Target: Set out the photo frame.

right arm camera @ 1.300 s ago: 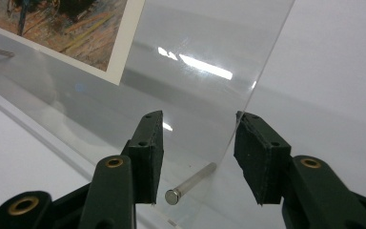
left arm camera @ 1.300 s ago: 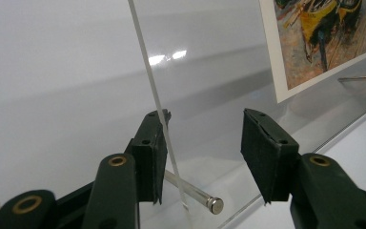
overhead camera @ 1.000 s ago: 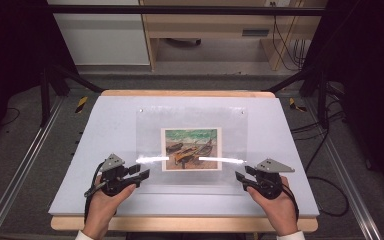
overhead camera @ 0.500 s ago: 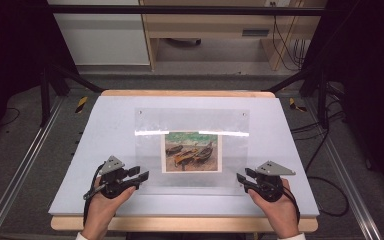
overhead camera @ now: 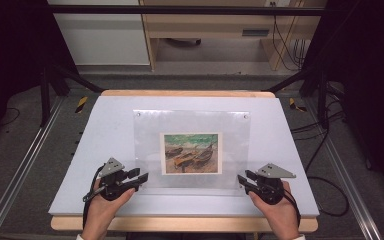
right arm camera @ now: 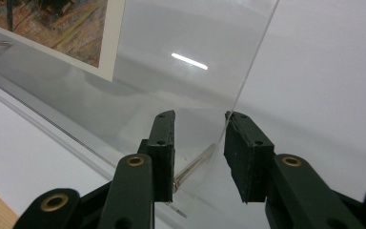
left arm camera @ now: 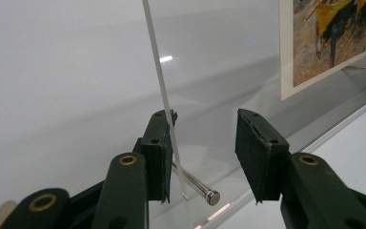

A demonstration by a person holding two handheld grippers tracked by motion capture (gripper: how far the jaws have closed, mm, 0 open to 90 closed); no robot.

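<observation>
A clear acrylic sheet (overhead camera: pixel 192 122) lies over a print of beached boats (overhead camera: pixel 191 153) on the white board (overhead camera: pixel 105 125). My left gripper (overhead camera: pixel 142 179) sits at the sheet's near left corner. In the left gripper view its jaws (left arm camera: pixel 205 143) straddle the sheet's edge (left arm camera: pixel 164 95), which rests against one pad while the other stands apart. A metal pin (left arm camera: pixel 198 185) lies below. My right gripper (overhead camera: pixel 243 177) is at the near right corner. Its jaws (right arm camera: pixel 199 143) have just been closing, with the sheet's corner (right arm camera: pixel 186 43) and a pin (right arm camera: pixel 193 167) between them and a gap left.
The white board rests on a wooden table (overhead camera: pixel 180 223) whose edge shows at the front. Aluminium rails (overhead camera: pixel 25 165) run along both sides, and black frame legs (overhead camera: pixel 47 90) stand at the far corners. Cables (overhead camera: pixel 325 190) trail on the floor at the right.
The bright reflection band across the sheet's near part is gone and the print sits slightly lower in the view: the sheet's near edge has come down. Both hands stayed put.
</observation>
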